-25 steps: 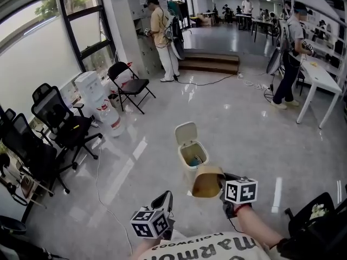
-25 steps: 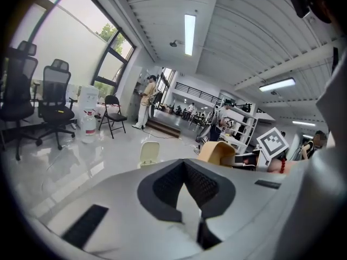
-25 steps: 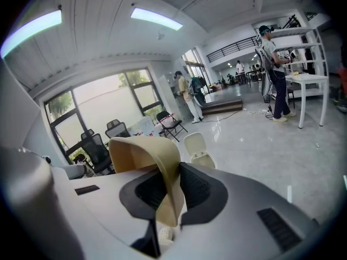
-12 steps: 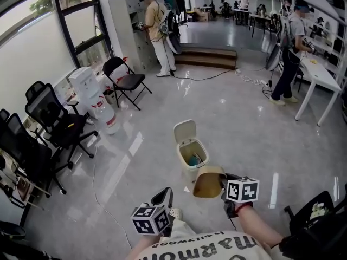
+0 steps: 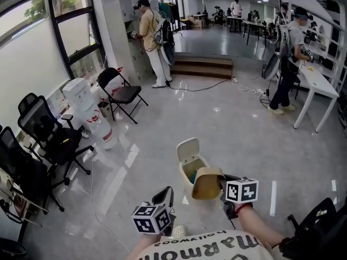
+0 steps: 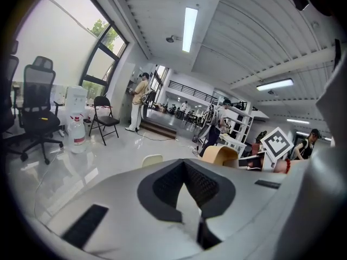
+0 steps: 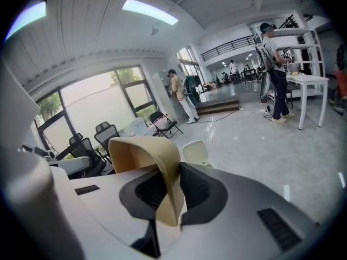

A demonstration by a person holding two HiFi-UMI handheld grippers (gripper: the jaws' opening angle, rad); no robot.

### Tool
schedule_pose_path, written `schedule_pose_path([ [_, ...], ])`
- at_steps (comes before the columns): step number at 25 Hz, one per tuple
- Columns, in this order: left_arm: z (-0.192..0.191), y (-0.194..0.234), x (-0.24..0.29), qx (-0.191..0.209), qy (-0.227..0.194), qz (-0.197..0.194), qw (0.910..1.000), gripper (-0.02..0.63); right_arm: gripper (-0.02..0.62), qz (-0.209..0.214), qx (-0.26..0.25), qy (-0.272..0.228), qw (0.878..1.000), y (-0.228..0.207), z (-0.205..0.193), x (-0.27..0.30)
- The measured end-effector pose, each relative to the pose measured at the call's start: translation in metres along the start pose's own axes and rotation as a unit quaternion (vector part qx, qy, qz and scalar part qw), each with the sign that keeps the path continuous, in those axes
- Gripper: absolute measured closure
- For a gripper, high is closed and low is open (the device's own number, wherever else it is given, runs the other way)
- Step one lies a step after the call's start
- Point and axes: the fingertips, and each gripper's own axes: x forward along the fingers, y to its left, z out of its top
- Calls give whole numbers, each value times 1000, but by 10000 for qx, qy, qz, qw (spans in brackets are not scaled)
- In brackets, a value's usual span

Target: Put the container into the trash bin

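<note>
The tan container [image 5: 207,183] is hanging in the air over the grey floor [image 5: 233,129], its open mouth facing the camera in the head view. The right gripper [image 5: 222,182] is gripping it by the rim, and in the right gripper view the thin wall is sitting pinched between the two dark pads [image 7: 196,187]. Just beyond the container, the cream trash bin [image 5: 187,176] is standing on the floor with its lid [image 5: 187,149] tipped up and open. The container is overlapping the bin's near rim in the head view, but whether they are touching cannot be told.

The left gripper [image 5: 165,196] is hovering lower left of the container, its jaws pressed together with nothing between them.

Further out, a black folding chair [image 5: 122,93] is standing near the windows, and a person [image 5: 149,37] is standing by the steps [image 5: 203,66].
</note>
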Motion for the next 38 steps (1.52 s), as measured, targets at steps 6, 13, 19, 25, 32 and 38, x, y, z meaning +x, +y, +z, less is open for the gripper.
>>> schedule_pose_path([
  [6,41,35,36,161,15,-254,9995,588,541,-285,256,-200,9991,1,37,29],
  [13,61,54,78,352,163,-631,9973,588,541,-566,743,-336,9951,-12,46,52],
  [19,75,82,86,369,176,-854,9955,588,541,-884,893,-385,9913,-1,47,60],
  [25,75,93,93,311,210,-938,9949,588,541,-963,940,-339,9903,3,45,70],
  [32,69,101,110,217,393,-976,9942,588,541,-1041,964,-140,9898,1,39,83],
  [38,67,101,130,165,487,-1033,9933,588,541,-1132,1032,-45,9882,-13,42,92],
])
